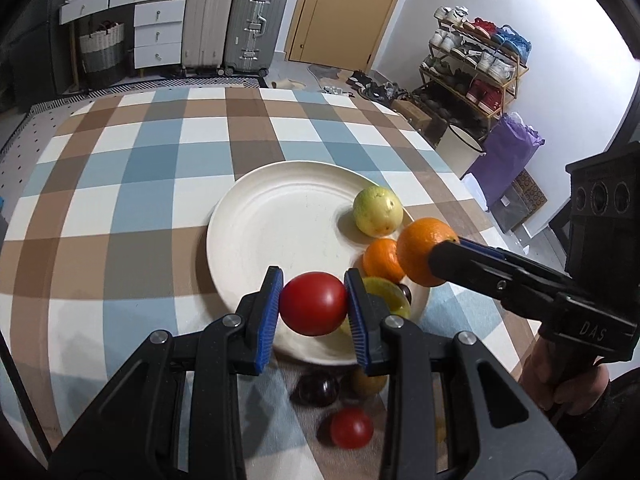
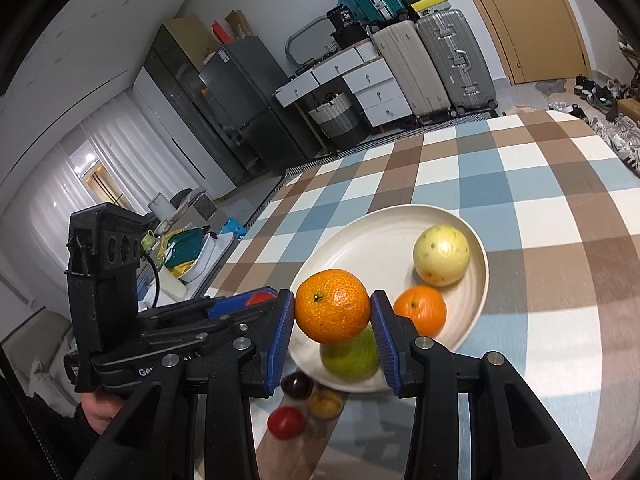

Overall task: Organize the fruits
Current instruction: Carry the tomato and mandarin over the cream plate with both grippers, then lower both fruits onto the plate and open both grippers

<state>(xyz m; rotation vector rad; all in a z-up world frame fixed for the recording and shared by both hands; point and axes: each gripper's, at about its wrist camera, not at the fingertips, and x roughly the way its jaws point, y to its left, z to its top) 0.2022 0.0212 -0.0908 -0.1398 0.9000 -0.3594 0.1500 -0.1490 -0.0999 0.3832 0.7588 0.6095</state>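
My left gripper (image 1: 313,304) fills the bottom of the left wrist view, its blue pads pressed on either side of a red tomato (image 1: 313,303), held above the near rim of the white plate (image 1: 280,216) at centre frame. My right gripper (image 2: 333,310) does the same in its own view, its pads squeezed onto an orange (image 2: 333,305) at lower centre, over the plate's near edge; in the left view it enters from the right edge, carrying that orange at centre right. On the plate (image 2: 372,240) lie a pale yellow-green fruit (image 2: 441,255) toward the right side, a smaller orange (image 2: 420,310) just below it, and a green fruit (image 2: 351,356) partly hidden behind the held orange. In the left view the pale fruit (image 1: 378,211) sits at the plate's right, with the smaller orange (image 1: 382,260) just below it, tucked against the held one. Off the plate, on the checked cloth (image 2: 540,208) at bottom centre, a dark plum (image 2: 297,385), a small yellow fruit (image 2: 325,403) and a small tomato (image 2: 285,422) lie close together near the rim. Suitcases (image 1: 236,20) and a drawer unit (image 1: 154,30) stand at the top of the left view, a shoe rack (image 1: 476,64) at upper right
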